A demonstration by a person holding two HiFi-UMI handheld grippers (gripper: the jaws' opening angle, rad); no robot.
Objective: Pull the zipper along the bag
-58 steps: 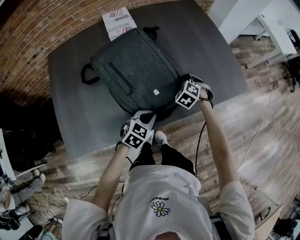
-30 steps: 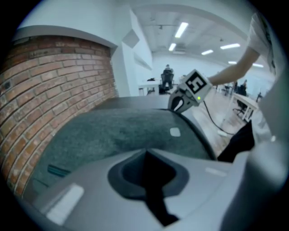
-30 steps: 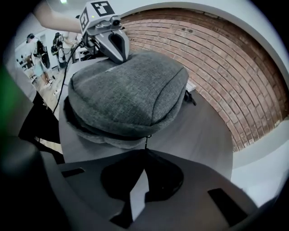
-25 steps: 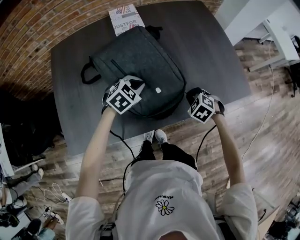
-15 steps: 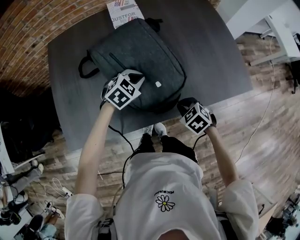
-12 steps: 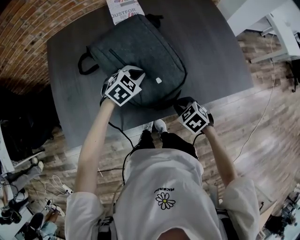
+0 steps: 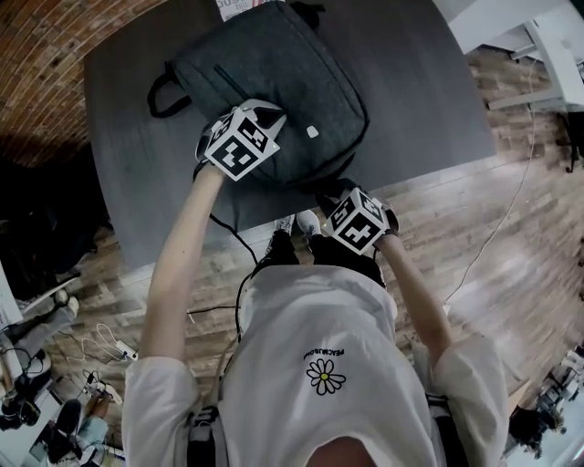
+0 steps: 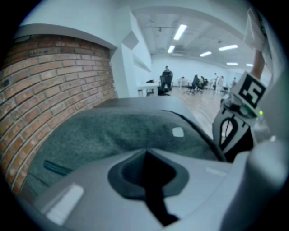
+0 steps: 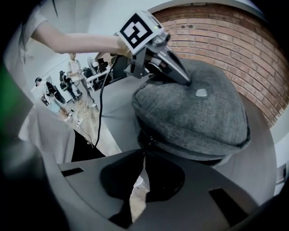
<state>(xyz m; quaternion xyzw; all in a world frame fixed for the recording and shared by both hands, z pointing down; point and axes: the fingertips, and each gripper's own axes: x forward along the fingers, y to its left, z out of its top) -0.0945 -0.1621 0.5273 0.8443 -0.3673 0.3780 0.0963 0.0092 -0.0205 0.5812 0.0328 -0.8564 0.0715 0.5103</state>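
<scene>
A dark grey backpack (image 7: 292, 64) lies flat on the dark table (image 7: 420, 82), with a small white label (image 7: 313, 131) on its front. My left gripper (image 7: 267, 117) is shut, and its tips rest on the fabric near that label (image 9: 201, 92); in the left gripper view the shut tips (image 8: 146, 152) sit against the bag (image 8: 122, 131). My right gripper (image 7: 330, 194) hangs at the bag's near rim by the table's front edge. Its jaws have just been opening. They stand a narrow slit apart (image 9: 143, 155) with nothing between them, just short of the dark zipper seam (image 9: 151, 137).
A printed box (image 7: 239, 5) lies past the bag's far end. The bag's carry handle (image 7: 160, 91) sticks out to the left. The person's shoes (image 7: 306, 223) and a cable (image 7: 228, 242) are just below the table's front edge. Brick wall at the left.
The right gripper has slid left along the bag's near rim, from its right corner towards the middle. The left gripper left the near edge earlier and has stayed on the bag's front.
</scene>
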